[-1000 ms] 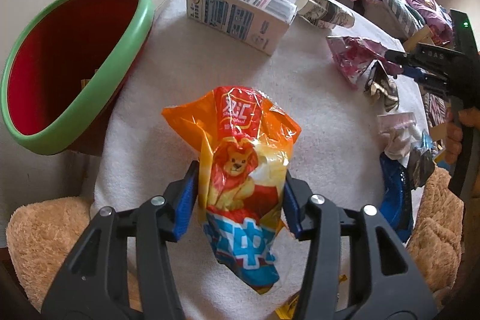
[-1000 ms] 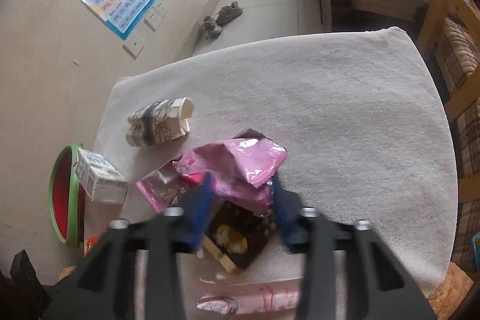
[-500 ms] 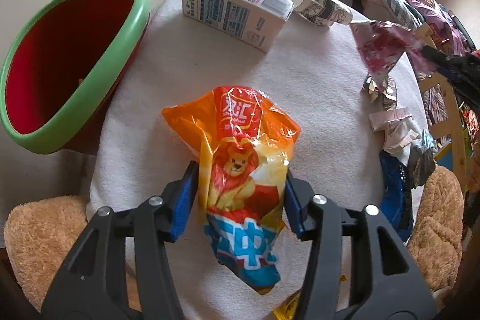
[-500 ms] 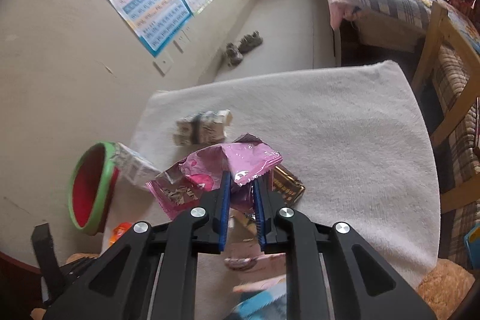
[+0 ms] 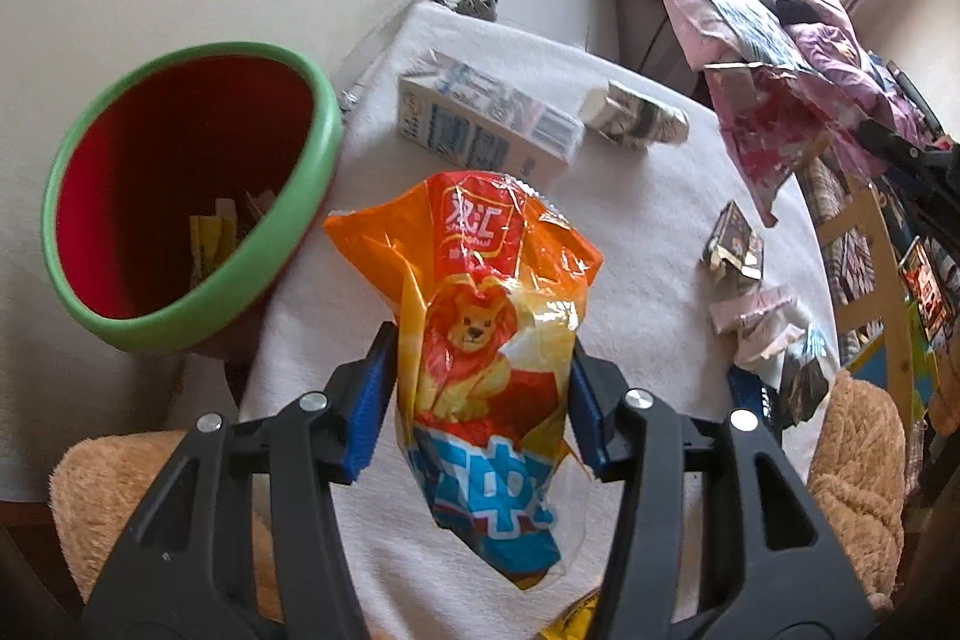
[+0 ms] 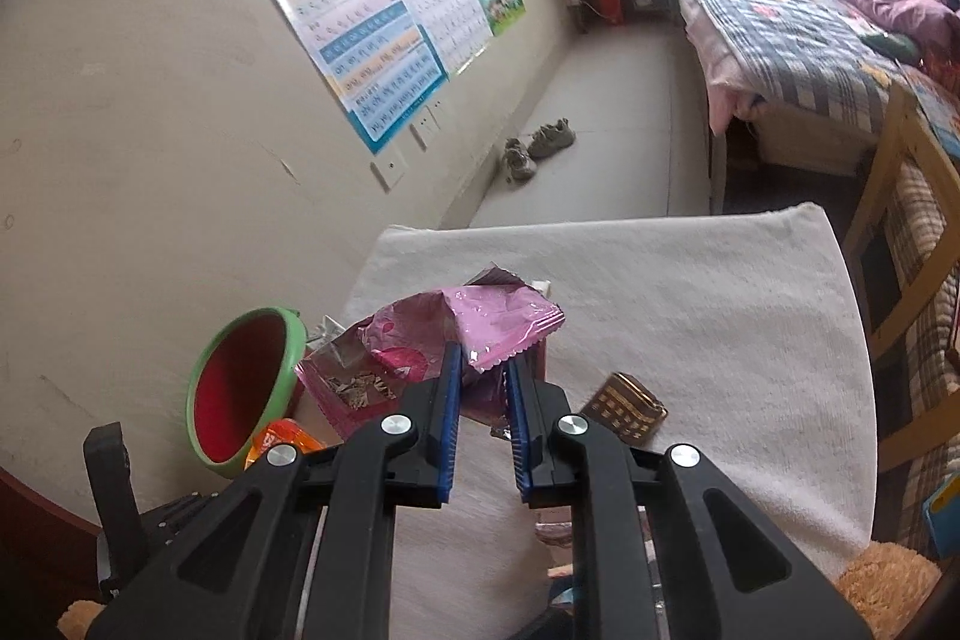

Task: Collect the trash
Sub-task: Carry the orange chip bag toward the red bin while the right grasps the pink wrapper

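- Left wrist view: the left gripper (image 5: 480,394) has its blue pads pressed against both sides of an orange snack bag (image 5: 489,334) printed with a lion — clamped on it, the bag standing up between the fingers above the white-towelled table (image 5: 630,232).
- The green-rimmed red bin (image 5: 180,196) sits just off the table's left edge, tilted toward the camera, with a few yellow scraps at the bottom.
- Toward the table's far edge a white milk carton (image 5: 486,130) lies on its side; just right of it lies a crushed black-and-white carton (image 5: 639,121).
- Near the right edge lie a dark brown wrapper (image 5: 735,244) and a pale pink wrapper (image 5: 759,319), close together.
- A pink snack bag (image 5: 759,124) hangs in the air over the right side of the table, its lower corner clear of the towel.
- Right wrist view: the right gripper (image 6: 483,370) has its jaws closed on that pink snack bag (image 6: 432,346) — the bag bunches out ahead of the fingertips and off to the left, lifted above the table (image 6: 690,316).
- The brown wrapper (image 6: 624,406) rests on the towel just right of the fingers.
- The bin (image 6: 246,388) shows at the table's left edge, with an orange corner of the other bag (image 6: 282,439) beside it.
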Action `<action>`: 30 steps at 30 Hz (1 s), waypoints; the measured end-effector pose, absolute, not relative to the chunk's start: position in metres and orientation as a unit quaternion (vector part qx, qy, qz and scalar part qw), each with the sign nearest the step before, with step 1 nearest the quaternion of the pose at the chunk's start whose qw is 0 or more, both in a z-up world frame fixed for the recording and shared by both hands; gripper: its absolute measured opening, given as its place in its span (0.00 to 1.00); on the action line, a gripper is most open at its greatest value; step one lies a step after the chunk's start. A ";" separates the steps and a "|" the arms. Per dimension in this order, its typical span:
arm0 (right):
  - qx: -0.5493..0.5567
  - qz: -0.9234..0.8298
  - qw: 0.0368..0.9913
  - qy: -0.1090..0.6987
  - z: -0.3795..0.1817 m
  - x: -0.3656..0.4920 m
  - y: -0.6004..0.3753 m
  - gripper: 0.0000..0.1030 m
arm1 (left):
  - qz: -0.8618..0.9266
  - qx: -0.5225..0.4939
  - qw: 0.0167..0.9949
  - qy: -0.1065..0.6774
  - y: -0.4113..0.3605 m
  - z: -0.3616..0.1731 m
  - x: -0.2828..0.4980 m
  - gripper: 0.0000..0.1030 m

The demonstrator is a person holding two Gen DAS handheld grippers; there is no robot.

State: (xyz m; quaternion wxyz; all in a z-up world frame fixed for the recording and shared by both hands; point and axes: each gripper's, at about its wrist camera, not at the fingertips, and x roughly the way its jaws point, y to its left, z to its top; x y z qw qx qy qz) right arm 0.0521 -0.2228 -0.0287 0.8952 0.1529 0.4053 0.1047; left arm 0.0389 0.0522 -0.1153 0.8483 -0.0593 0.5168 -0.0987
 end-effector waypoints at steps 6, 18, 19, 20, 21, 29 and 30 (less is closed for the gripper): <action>0.139 0.118 0.896 0.405 -0.025 0.052 -0.208 0.14 | -0.086 -0.066 0.858 0.503 0.066 -0.106 0.044 0.48; 0.117 0.173 0.882 0.422 -0.030 0.053 -0.156 0.14 | -0.043 -0.085 0.866 0.491 0.103 -0.104 0.049 0.48; 0.115 0.177 0.882 0.422 -0.030 0.052 -0.152 0.14 | -0.039 -0.085 0.867 0.489 0.106 -0.103 0.049 0.48; 0.112 0.182 0.881 0.423 -0.030 0.052 -0.147 0.14 | -0.033 -0.084 0.869 0.487 0.111 -0.101 0.051 0.48; 0.109 0.186 0.880 0.423 -0.030 0.053 -0.143 0.14 | -0.028 -0.084 0.870 0.485 0.115 -0.100 0.052 0.48; 0.071 0.209 0.880 0.420 -0.029 0.060 -0.107 0.14 | 0.014 -0.097 0.880 0.465 0.156 -0.088 0.062 0.48; 0.065 0.212 0.880 0.419 -0.029 0.061 -0.103 0.14 | 0.016 -0.100 0.881 0.462 0.160 -0.087 0.063 0.48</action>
